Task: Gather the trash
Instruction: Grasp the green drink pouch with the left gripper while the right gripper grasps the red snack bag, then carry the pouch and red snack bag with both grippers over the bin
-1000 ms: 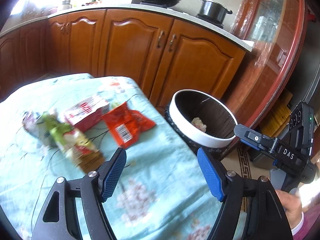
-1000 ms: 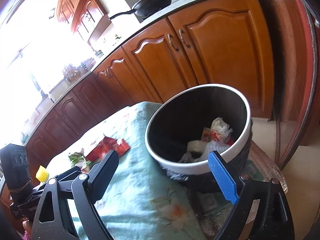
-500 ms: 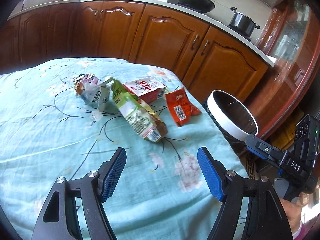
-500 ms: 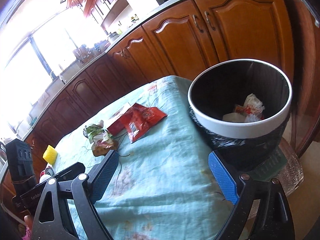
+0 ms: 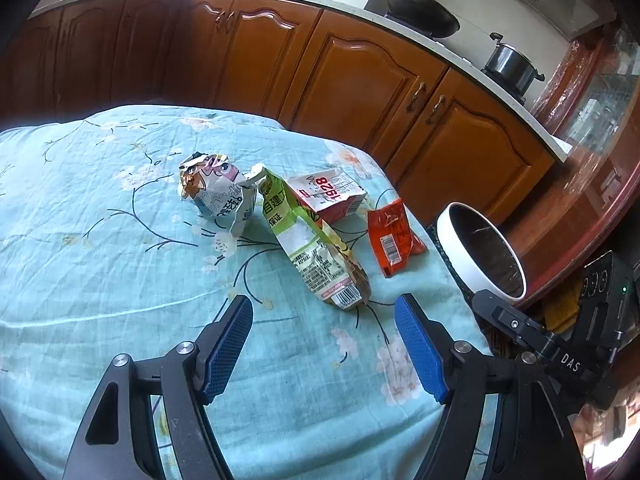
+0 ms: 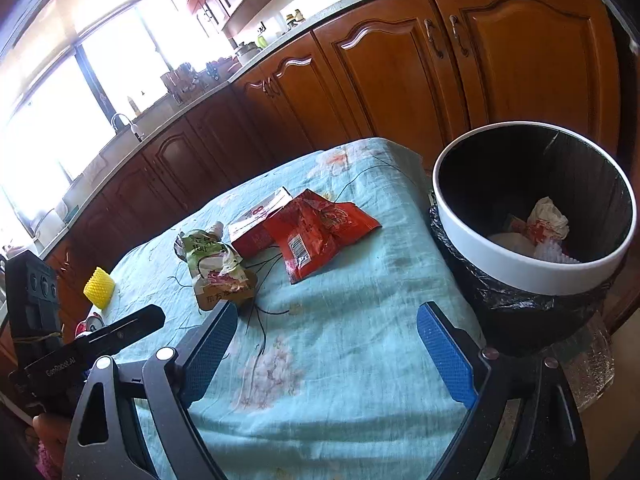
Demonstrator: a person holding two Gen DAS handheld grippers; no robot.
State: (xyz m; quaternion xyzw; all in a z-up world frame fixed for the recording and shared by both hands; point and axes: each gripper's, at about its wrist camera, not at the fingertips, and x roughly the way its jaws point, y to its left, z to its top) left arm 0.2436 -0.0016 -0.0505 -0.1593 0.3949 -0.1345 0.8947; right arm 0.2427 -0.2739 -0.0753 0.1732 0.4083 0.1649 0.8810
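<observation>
Both views have swung from the bin back to the desk. Left tongs and right tongs gape empty, so the green pouch and red wrapper beside the bin await collection.

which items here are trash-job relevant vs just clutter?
Job:
crumpled white printed wrapper
green-and-white snack pouch
red-and-white carton
red foil packet
white-rimmed black bin

Just there:
yellow ridged cup
black wok
steel pot
</observation>
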